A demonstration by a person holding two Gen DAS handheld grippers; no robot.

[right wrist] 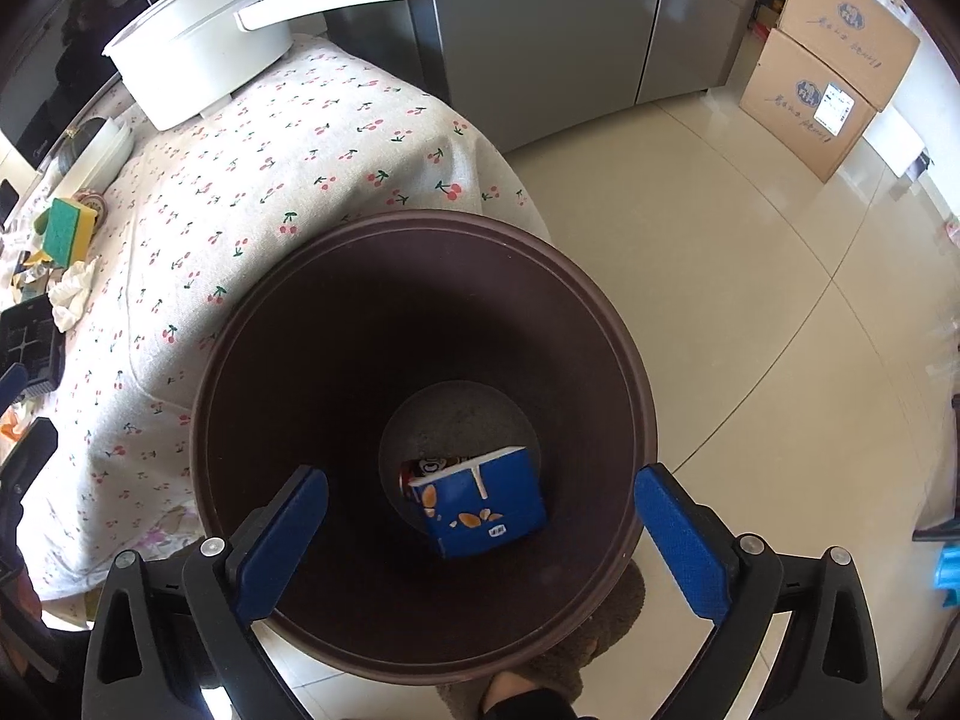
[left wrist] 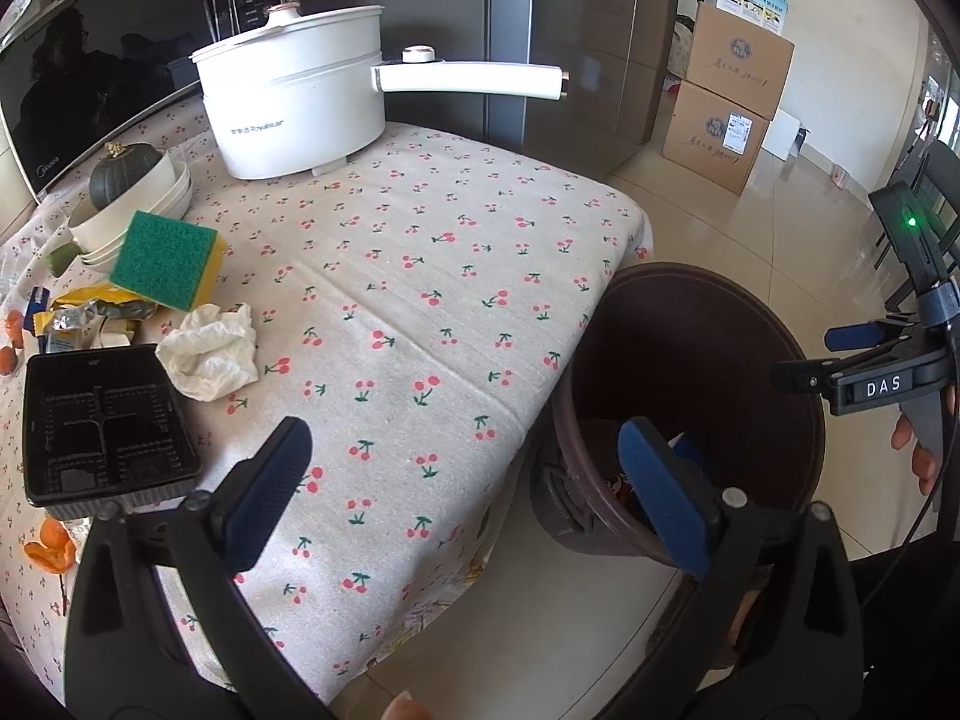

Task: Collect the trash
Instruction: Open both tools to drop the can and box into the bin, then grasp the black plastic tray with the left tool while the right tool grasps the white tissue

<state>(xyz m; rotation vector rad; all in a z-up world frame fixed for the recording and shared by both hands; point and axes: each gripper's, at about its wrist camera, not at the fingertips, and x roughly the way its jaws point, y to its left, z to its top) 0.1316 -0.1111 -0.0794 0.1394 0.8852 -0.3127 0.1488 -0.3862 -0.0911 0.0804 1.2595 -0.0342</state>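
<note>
Beside table (left wrist: 456,276) sits bin (right wrist: 420,228) w/ blue carton (right wrist: 486,501) dropped in, so both grippers, left (left wrist: 474,492) & right (right wrist: 480,534), gape empty.

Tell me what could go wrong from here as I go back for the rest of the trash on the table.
1. The crumpled tissue lies close to the green sponge and bowls; a wide-open left gripper could snag those instead.
2. The black tray sits near the table edge; a nudge may tip it off.
3. The bin stands on the floor beside the table; a careless drop could miss it.
</note>
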